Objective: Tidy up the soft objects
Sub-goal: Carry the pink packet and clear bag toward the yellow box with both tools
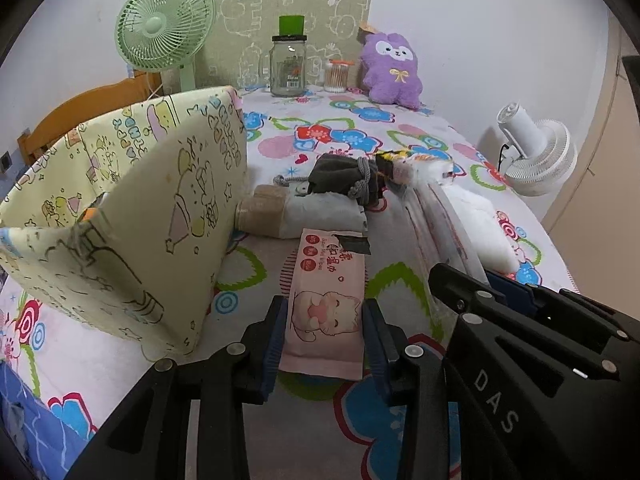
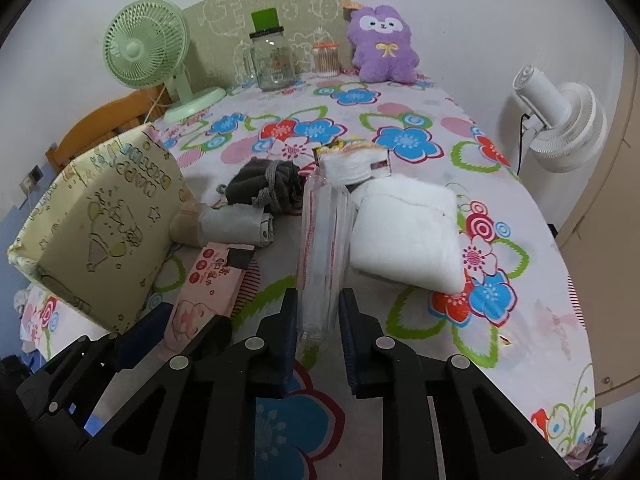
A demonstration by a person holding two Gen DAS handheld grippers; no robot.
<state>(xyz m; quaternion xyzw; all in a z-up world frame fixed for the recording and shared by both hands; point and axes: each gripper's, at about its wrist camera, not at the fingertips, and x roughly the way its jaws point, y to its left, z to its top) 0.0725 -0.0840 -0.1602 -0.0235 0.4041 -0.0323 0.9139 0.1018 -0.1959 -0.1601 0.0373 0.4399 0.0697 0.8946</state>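
Left gripper [image 1: 325, 330] pinches the wipes pack [image 1: 326, 300]; right gripper [image 2: 318, 320] pinches the clear bag [image 2: 324, 248] beside the fabric bin [image 1: 120, 216].

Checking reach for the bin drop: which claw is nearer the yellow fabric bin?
Left. The left claw, shut on the pink wipes pack, sits just beside the bin. The right claw, shut on the clear packet, is farther out, beyond the left one.
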